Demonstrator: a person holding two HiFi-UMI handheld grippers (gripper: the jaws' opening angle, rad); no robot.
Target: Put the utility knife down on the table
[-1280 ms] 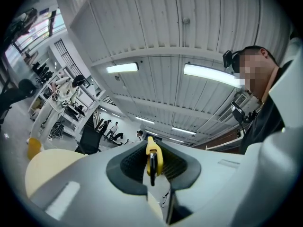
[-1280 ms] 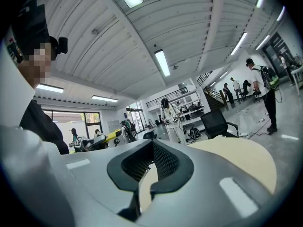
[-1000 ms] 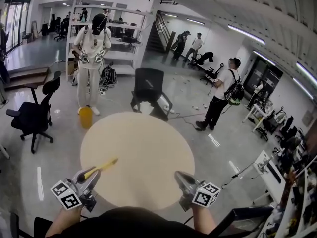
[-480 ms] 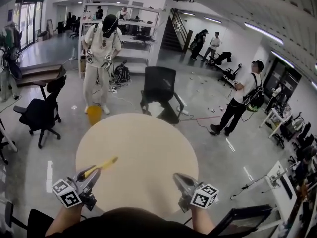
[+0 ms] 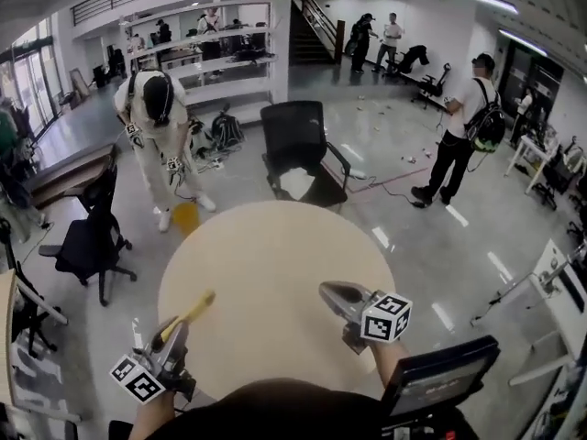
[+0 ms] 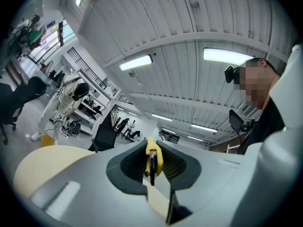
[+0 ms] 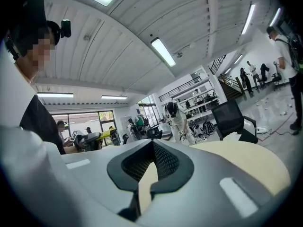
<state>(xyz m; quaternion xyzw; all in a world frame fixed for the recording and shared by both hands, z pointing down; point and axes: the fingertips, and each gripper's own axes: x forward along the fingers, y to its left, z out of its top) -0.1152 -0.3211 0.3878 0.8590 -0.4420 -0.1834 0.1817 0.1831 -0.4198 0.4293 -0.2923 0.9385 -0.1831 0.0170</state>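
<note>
1. Slim yellow plastic utility knife point(image 5: 193, 308): its rear end is clamped in the left gripper point(image 5: 171, 335), above the near-left rim of the round pale wooden table point(image 5: 275, 246).
2. Right gripper point(image 5: 327, 290): jaws together, empty.
3. Risk: released this close to the rim, the knife could bounce or slide off.
4. Long axis: in line with the jaws, free end pointing away over the tabletop.
</note>
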